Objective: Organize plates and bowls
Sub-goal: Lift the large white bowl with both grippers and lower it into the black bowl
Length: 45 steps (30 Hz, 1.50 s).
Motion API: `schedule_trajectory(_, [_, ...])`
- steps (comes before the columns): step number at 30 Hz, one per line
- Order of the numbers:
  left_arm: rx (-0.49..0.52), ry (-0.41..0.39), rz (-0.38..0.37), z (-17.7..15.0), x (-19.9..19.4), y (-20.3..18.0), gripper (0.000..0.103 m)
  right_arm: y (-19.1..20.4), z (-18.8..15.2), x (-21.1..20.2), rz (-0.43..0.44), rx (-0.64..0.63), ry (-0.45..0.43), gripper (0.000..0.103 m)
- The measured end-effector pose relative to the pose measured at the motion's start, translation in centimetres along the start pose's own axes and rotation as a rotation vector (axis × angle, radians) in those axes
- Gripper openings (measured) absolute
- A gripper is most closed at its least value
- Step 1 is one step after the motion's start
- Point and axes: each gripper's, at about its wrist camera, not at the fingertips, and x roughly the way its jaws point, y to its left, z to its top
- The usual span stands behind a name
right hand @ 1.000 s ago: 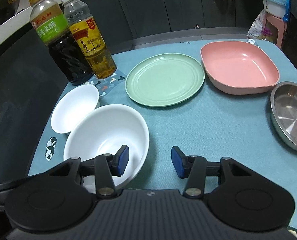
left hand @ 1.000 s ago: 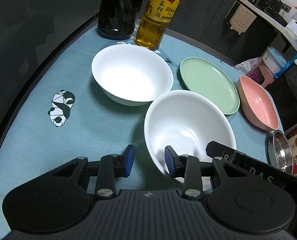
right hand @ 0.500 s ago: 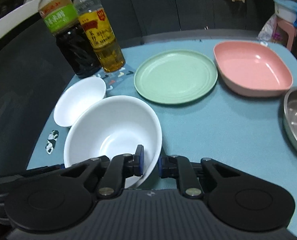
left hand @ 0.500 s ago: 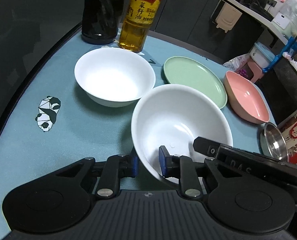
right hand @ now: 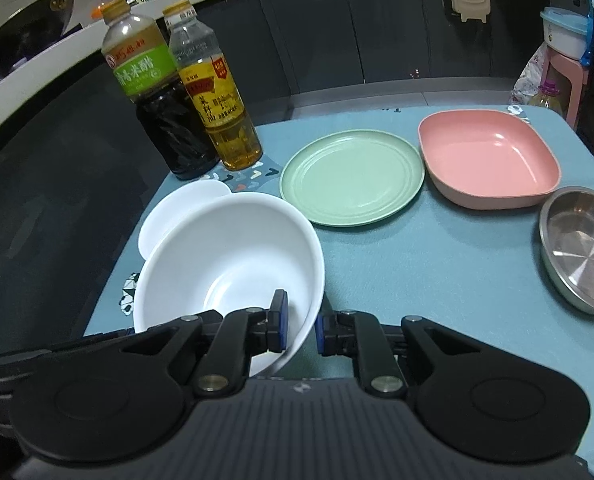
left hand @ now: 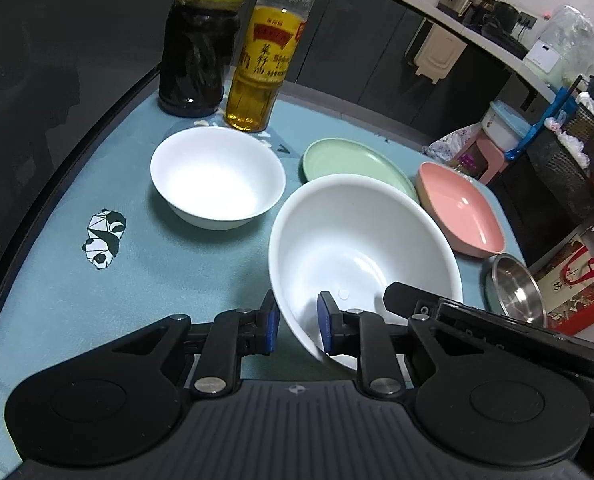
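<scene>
A large white bowl (left hand: 361,236) (right hand: 233,248) hangs tilted just above the teal cloth, held from two sides. My left gripper (left hand: 296,326) is shut on its near-left rim. My right gripper (right hand: 300,330) is shut on its near-right rim. Behind it, a smaller white bowl (left hand: 217,176) (right hand: 177,208) rests on the cloth. To the right lie a green plate (right hand: 351,176) (left hand: 349,158), a pink square dish (right hand: 489,156) (left hand: 461,208) and a steel bowl (right hand: 581,248) (left hand: 517,292).
Two bottles stand at the back left, a dark vinegar one (right hand: 157,112) and a yellow oil one (right hand: 217,108). The table edge (left hand: 57,168) curves along the left. A red bag (left hand: 573,292) and a pink stool (right hand: 565,76) stand beyond the right side.
Both grippers closed on the large white bowl's rim, then lifted it off the cloth so it now tilts. The smaller bowl and other dishes stayed put.
</scene>
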Motion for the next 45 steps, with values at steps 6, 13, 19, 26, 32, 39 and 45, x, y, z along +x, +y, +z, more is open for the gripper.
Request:
schedule_trajectory(6, [0.000, -0.017, -0.013, -0.5, -1.9, -0.5, 0.018, 0.3, -0.4, -1.9, 0.006, 0.006, -0.021, 0.015])
schedule_trajectory(13, [0.018, -0.038, -0.016, -1.7, -4.5, -1.0, 0.018, 0.8, -1.5, -4.4, 0.014, 0.004, -0.047, 0.015])
schedule_trajectory(19, [0.036, -0.020, -0.028, -3.4, -5.8, -1.3, 0.018, 0.8, -3.1, -6.0, 0.013, 0.018, -0.046, 0.015])
schedule_trajectory(26, [0.066, -0.020, -0.035, -5.4, -7.7, -2.1, 0.018, 0.7, -4.9, -7.8, 0.004, 0.037, -0.047, 0.015])
schedule_trajectory(32, [0.087, -0.009, -0.037, -7.1, -8.7, -2.4, 0.018, 0.7, -6.4, -9.2, -0.003, 0.041, -0.058, 0.016])
schedule_trajectory(39, [0.103, 0.022, -0.044, -8.4, -8.9, -2.6, 0.018, 0.4, -8.3, -10.0, -0.014, 0.056, -0.042, 0.016])
schedule_trajectory(45, [0.117, 0.046, -0.041, -9.3, -8.6, -2.7, 0.018, 0.1, -9.3, -10.4, -0.022, 0.063, -0.037, 0.017])
